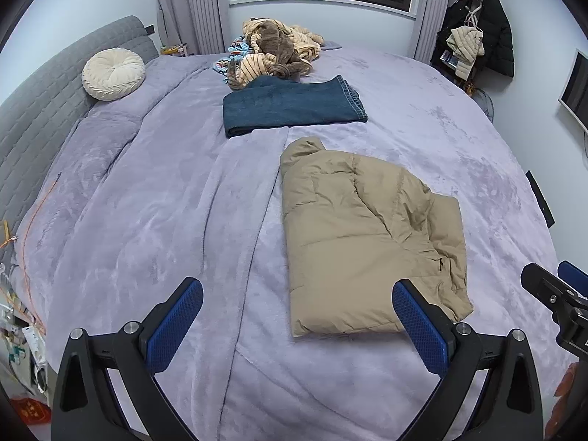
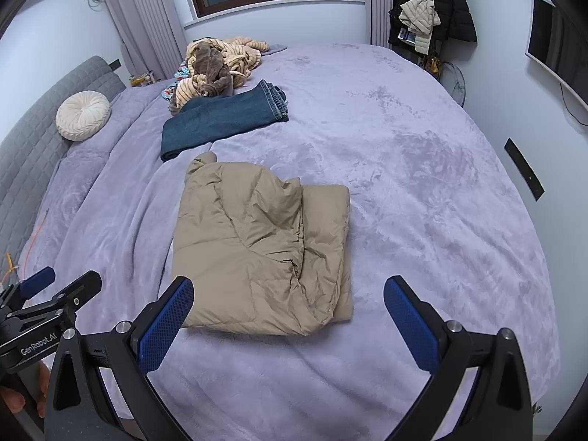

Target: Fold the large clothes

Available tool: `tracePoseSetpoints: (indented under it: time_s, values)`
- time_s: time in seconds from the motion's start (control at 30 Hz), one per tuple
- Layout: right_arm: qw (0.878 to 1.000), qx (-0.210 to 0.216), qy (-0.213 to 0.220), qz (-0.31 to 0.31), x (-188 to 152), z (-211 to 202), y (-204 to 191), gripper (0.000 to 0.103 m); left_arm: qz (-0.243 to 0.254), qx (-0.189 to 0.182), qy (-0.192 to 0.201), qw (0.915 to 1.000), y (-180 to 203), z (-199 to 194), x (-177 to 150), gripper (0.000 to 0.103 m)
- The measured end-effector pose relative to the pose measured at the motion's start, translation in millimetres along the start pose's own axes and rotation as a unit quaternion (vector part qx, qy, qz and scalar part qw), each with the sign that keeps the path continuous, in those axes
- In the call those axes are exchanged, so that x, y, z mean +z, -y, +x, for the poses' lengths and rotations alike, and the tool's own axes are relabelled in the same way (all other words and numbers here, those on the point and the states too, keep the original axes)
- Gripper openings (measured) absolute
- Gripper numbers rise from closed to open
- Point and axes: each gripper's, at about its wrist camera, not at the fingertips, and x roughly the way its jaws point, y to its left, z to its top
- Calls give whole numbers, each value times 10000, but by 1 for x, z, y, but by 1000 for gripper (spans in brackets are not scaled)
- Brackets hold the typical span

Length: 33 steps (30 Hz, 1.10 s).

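A tan puffer jacket (image 1: 364, 235) lies folded into a rough rectangle on the lilac bed cover; it also shows in the right wrist view (image 2: 261, 242). Behind it lie folded blue jeans (image 1: 290, 104), also in the right wrist view (image 2: 224, 119). My left gripper (image 1: 297, 316) is open and empty, held above the bed just short of the jacket's near edge. My right gripper (image 2: 288, 312) is open and empty, above the jacket's near edge. Neither touches the jacket.
A heap of striped and brown clothes (image 1: 275, 51) lies at the far side of the bed (image 1: 147, 202). A round cream cushion (image 1: 113, 73) rests by the grey headboard (image 1: 33, 117). Coats hang on a rack (image 1: 477, 33) at the right wall.
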Motion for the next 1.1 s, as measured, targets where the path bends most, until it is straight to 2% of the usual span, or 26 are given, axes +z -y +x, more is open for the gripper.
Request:
tracePoseSetpoints:
  time_s: [1.1]
  values:
    - [10000,10,-6,-1,-3,-5,-5,103,1,52,49,10000,-1,-5,-3,103]
